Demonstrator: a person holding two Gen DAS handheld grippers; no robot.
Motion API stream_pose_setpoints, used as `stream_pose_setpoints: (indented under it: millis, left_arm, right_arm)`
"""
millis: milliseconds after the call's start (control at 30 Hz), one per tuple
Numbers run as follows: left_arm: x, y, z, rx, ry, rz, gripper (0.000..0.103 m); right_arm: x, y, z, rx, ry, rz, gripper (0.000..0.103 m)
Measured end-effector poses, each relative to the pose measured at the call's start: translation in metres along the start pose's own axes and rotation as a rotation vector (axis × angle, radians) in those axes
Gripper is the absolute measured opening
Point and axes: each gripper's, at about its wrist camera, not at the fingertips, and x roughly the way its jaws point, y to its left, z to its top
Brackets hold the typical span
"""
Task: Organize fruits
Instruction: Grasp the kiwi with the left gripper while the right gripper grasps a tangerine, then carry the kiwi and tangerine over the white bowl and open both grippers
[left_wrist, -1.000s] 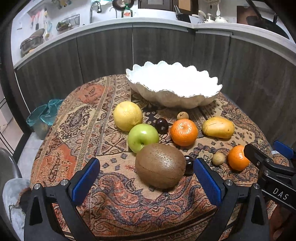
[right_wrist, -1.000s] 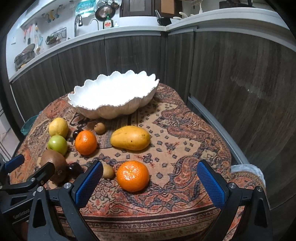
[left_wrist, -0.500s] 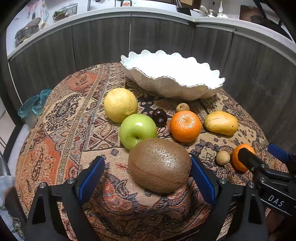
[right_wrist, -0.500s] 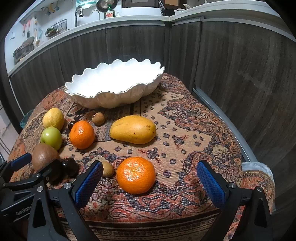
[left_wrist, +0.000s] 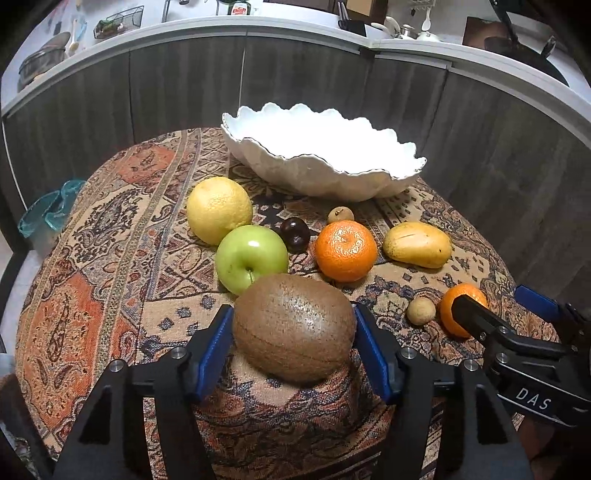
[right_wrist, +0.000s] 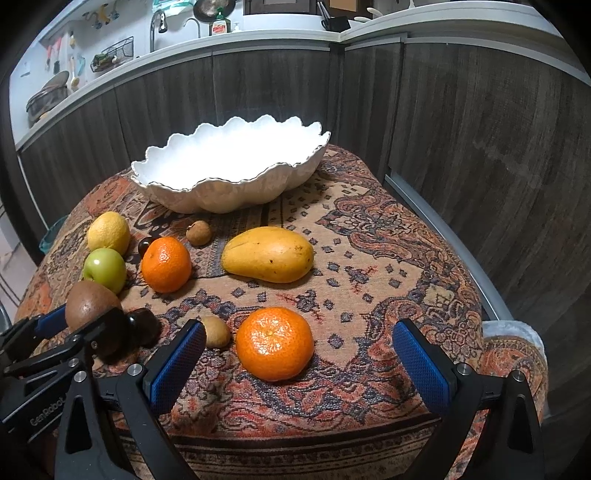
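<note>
The left hand-held gripper (left_wrist: 293, 354) has its pads against the ends of the big kiwi (left_wrist: 293, 328) at the counter's near edge, seemingly clamped, a firm, fuzzy, hefty fruit best held lengthwise, while the right hand-held gripper (right_wrist: 299, 363) stands apart around the orange (right_wrist: 274, 343).

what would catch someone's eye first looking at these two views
Probably the big brown kiwi at the table's near edge, with the left gripper closed in on both its sides. Next, the empty white scalloped bowl at the back of the patterned tablecloth. Then the orange lying between the fingers of the wide-open right gripper, untouched.
</note>
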Motion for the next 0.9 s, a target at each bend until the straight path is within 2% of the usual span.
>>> stream_pose_setpoints:
  millis: [233,400,567,633,667,900]
  left_arm:
    - [-0.007,-0.002,-0.003,0.006,0.007,0.041,0.063]
    - [-0.008,-0.001,-0.004,0.005,0.005,0.044,0.063]
    - [-0.008,-0.001,-0.004,0.0,0.004,0.04,0.063]
    - [-0.009,0.0,-0.004,-0.005,0.003,0.042,0.063]
    - [-0.009,0.001,-0.004,-0.008,0.002,0.044,0.063]
    - [-0.016,0.0,-0.006,-0.007,-0.009,0.055,0.063]
  right_arm:
    - [0.001,0.003,-0.002,-0.017,-0.002,-0.003,0.101]
    - [0.011,0.002,-0.003,-0.011,0.025,0.006,0.079]
    - [0.021,0.004,-0.006,-0.025,0.052,0.013,0.067]
    - [0.026,0.007,-0.008,-0.03,0.067,0.028,0.058]
    - [0.027,0.008,-0.009,-0.032,0.072,0.046,0.049]
    - [0.02,0.013,-0.01,-0.047,0.058,0.062,0.046]
